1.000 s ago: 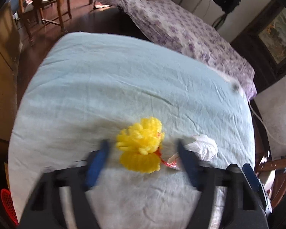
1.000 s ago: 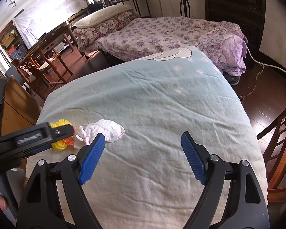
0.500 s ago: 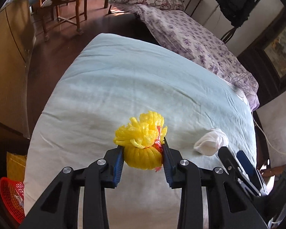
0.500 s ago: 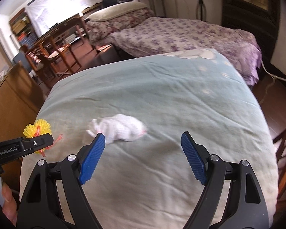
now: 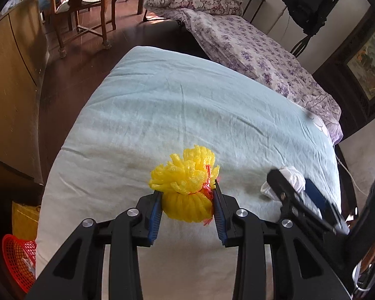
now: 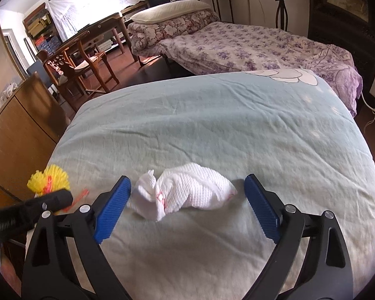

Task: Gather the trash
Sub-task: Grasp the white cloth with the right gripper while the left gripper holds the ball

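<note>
A yellow foam net bundle (image 5: 185, 187) tied with red string sits between the blue pads of my left gripper (image 5: 187, 207), which is shut on it just above the pale blue quilt (image 5: 187, 105). The bundle also shows at the left of the right wrist view (image 6: 50, 178). A crumpled white foam net (image 6: 185, 192) lies on the quilt (image 6: 212, 125), between the wide-open jaws of my right gripper (image 6: 187, 212). The pads do not touch it. In the left wrist view the white net (image 5: 291, 177) is partly hidden behind the right gripper.
A red mesh basket (image 5: 18, 257) and a yellow bag (image 5: 25, 217) stand on the floor at the quilt's left. A wooden cabinet (image 6: 20, 135) is on the left. A bed with purple floral sheets (image 6: 250, 47) and wooden chairs (image 6: 82, 67) lie beyond.
My left gripper closed on the yellow bundle and lifted it slightly. My right gripper moved left and forward until its open jaws straddle the white net.
</note>
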A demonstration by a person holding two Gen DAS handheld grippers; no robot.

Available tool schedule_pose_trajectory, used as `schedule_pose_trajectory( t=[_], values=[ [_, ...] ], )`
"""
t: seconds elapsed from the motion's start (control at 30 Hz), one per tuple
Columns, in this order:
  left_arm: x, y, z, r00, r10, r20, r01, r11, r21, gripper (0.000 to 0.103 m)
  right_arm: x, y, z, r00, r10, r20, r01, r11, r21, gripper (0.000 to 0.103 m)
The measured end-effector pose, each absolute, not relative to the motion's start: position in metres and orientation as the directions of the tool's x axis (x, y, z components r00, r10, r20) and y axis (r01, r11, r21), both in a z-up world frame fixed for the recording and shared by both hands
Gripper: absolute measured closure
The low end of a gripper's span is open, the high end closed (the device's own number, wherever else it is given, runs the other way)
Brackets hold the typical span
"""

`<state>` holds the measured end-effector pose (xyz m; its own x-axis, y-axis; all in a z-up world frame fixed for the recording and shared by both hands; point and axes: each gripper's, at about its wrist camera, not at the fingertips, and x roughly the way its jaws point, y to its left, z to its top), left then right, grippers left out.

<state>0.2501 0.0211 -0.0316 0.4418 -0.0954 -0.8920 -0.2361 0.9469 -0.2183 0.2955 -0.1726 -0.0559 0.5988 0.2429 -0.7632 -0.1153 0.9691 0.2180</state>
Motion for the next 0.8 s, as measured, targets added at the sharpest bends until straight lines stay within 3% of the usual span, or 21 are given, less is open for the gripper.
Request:
schedule_pose_trajectory(
  t=[0.07,0.13,0.27,0.8],
  values=[
    [0.246,0.022,-0.032,0.437,-0.095,-0.894,-0.242,0.945,-0.219,0.067,0.299,-0.169,-0.057,0.585,0.244,-0.773,-0.127,0.969,0.21,0.054],
    [0.243,0.025,-0.033,0.433,-0.096,-0.896,-0.25,0.943,-0.222,0.067,0.296,-0.166,-0.055,0.577,0.252,-0.777,-0.149,0.968,0.203,0.073],
    [0.228,0.034,-0.029,0.434,-0.099,-0.896,-0.271,0.934,-0.235,0.067,0.285,-0.164,-0.044,0.581,0.278,-0.765,-0.168,0.961,0.222,0.077],
    [0.103,0.078,-0.002,0.451,-0.111,-0.886,-0.316,0.908,-0.275,0.067,0.171,-0.167,-0.001,0.558,0.395,-0.73,-0.249,0.919,0.307,0.077]
  ],
)
